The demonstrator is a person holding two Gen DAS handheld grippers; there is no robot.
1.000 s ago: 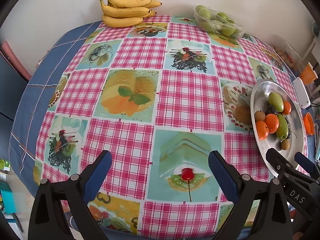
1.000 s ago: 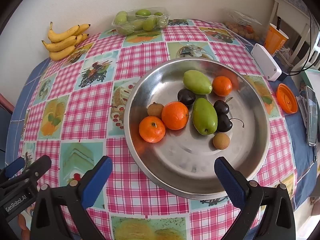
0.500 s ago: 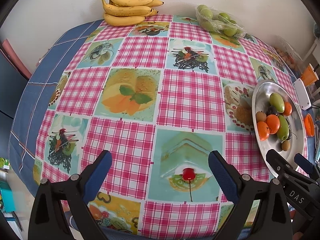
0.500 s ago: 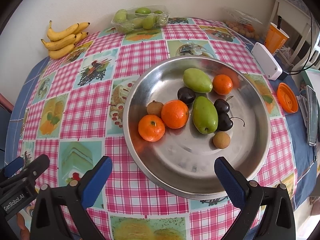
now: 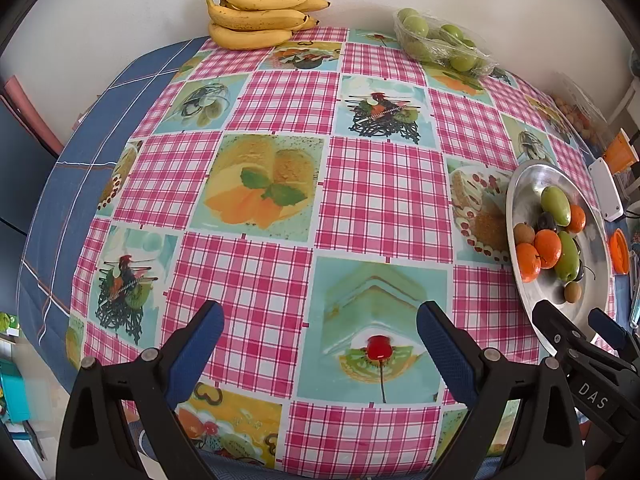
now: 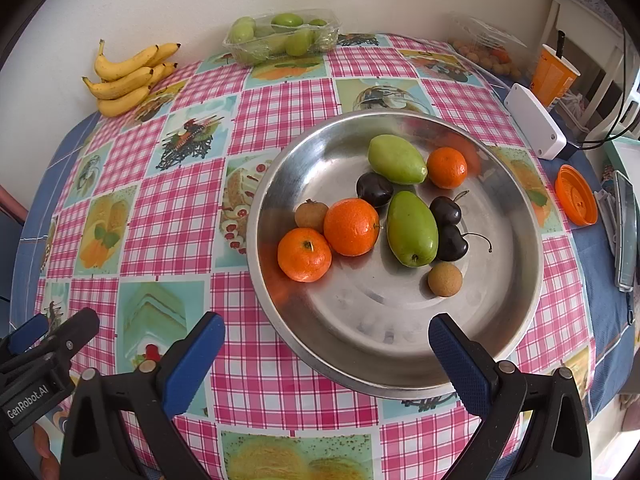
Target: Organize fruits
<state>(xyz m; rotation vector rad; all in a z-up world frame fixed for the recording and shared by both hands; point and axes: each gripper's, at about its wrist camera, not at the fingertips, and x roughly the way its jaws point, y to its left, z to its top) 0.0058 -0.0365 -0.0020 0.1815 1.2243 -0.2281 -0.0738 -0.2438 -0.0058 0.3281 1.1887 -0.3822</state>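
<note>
Two hand-held grippers hover at the near edge of a checked tabletop [image 5: 380, 200], both spread wide and holding nothing. The right gripper [image 6: 326, 340] faces a steel bowl [image 6: 512, 280] where three oranges [image 6: 351, 227], two green fruits [image 6: 412, 228], dark cherries [image 6: 451, 242] and small brown fruits [image 6: 445, 279] lie mixed; the left gripper [image 5: 320, 328] hangs over bare cloth. Bananas [image 5: 256, 20] and packed green fruit [image 5: 440, 42] sit by the wall. Whether sorting is starting or ending is unclear; any pick should close squarely across one fruit, clear of its neighbours.
</note>
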